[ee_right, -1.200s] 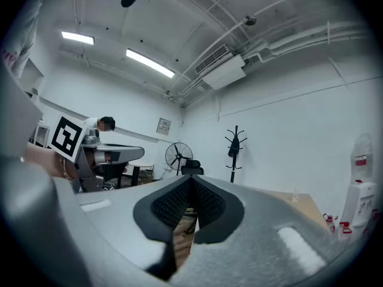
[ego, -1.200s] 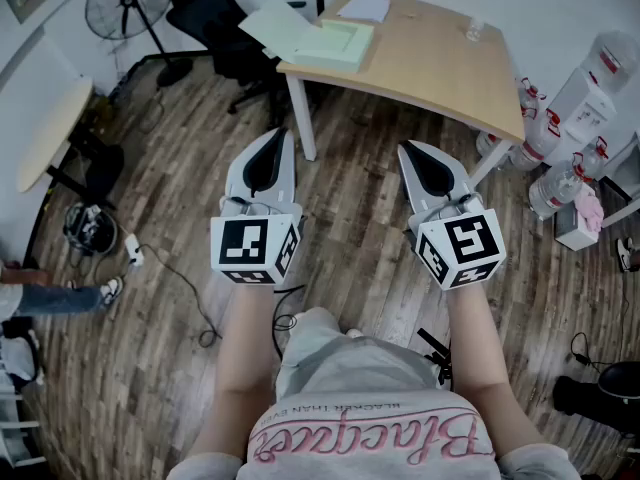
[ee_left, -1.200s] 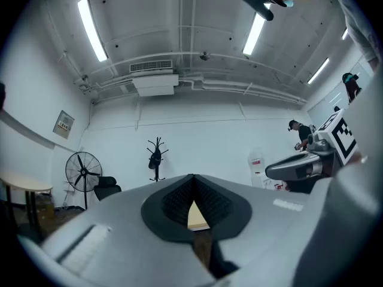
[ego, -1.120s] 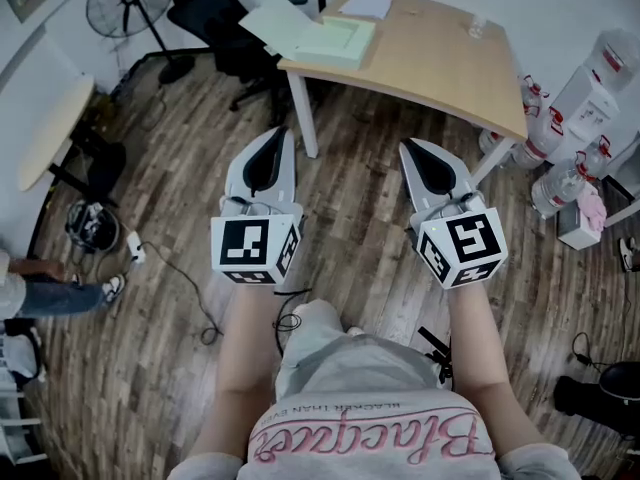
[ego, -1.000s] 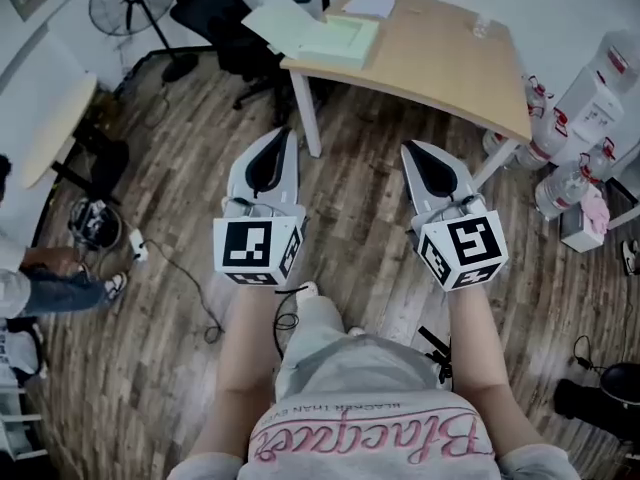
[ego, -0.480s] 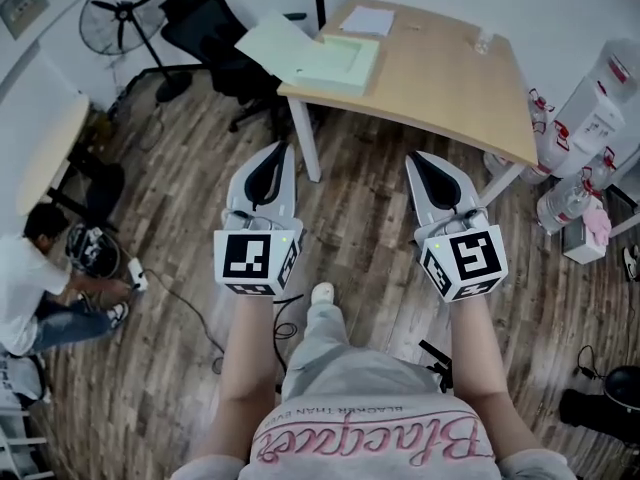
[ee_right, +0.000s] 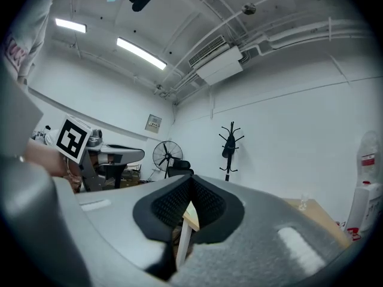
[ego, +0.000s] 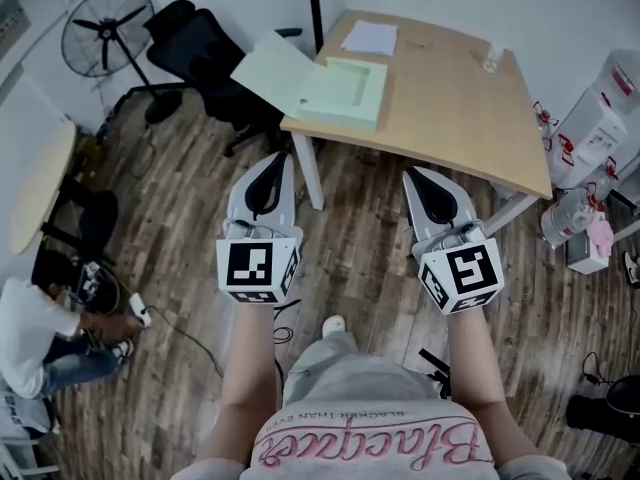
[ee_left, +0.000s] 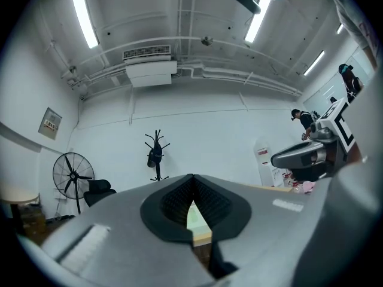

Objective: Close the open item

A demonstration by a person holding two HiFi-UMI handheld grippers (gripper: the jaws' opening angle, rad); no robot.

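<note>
Nothing is gripped at this point. The left gripper [ego: 281, 158] and the right gripper [ego: 408, 174] are held out side by side over the wooden floor [ego: 360, 238], pointed roughly level at the worktop [ego: 460, 98] and short of it. In each gripper view the jaws are seen pressed together at the tips with nothing caught between them. Only background is glimpsed through the slit lower down.

The open item is taken to be the pale green box [ego: 345, 93] sat at the near left corner of the worktop. Its lid [ego: 272, 68] is flipped right back and hangs out past the worktop edge, towards the office chair [ego: 205, 38]. A sheet of paper [ego: 371, 37] is laid beyond the box, apart from it.

Why shut jaws? Probably a lid like that is meant to be flipped over rather than pinched, so closed tips would do as a blunt pusher. The left gripper is lined up nearer the lid, so it's reckoned the likelier one for the flip, with the right spare for steadying the tray. The task is judged barely begun, since the box has to be reached first. One worry: a light box could get shoved along that corner if it isn't braced.
</note>
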